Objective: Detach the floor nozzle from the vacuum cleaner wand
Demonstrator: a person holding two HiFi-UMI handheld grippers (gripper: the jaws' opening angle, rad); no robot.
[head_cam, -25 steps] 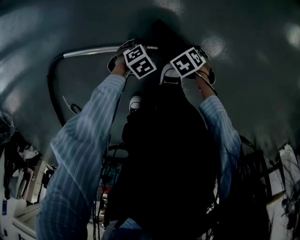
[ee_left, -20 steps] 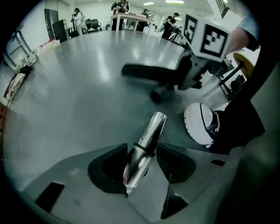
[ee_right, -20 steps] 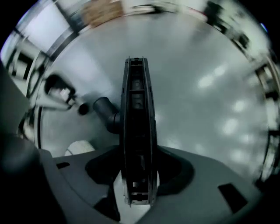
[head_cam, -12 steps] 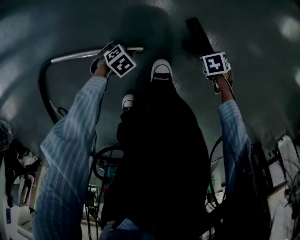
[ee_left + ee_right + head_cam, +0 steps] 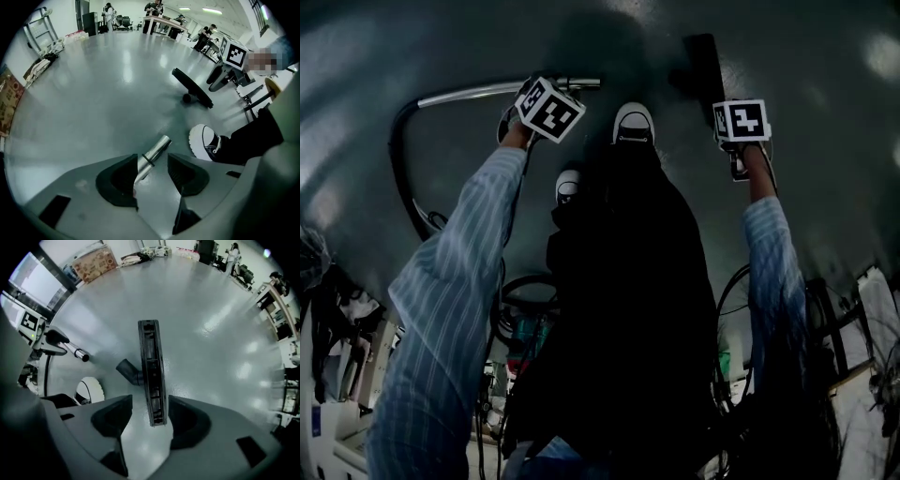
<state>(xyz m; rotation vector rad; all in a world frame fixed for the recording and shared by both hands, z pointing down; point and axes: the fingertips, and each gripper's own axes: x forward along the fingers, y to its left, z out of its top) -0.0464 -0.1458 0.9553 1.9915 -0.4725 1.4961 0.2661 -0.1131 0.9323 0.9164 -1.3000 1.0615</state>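
Down on the grey floor (image 5: 211, 310) and joined to nothing: the floor nozzle (image 5: 151, 371), a long dark bar with a stub neck (image 5: 126, 368) poking out of one long side. Directly above the nozzle, pointing down at it, the right claw (image 5: 149, 404), jaws held apart, neither pad touching, only the nozzle's near end framed between them. On the neck side of the nozzle and well apart from it, the metal wand (image 5: 154, 152), its bare open end aimed roughly back at the nozzle. Around that wand, the left claw (image 5: 152, 159), jaws just opened wide, with the tube close against one pad and clear of the other, not clamped. Also on the nozzle's neck side, near the wand tip, a white-toed sneaker (image 5: 205, 140) on the floor. Farthest from the nozzle, at the wand's other end, a black hose (image 5: 398, 178) curving back beside a striped sleeve (image 5: 459, 281).
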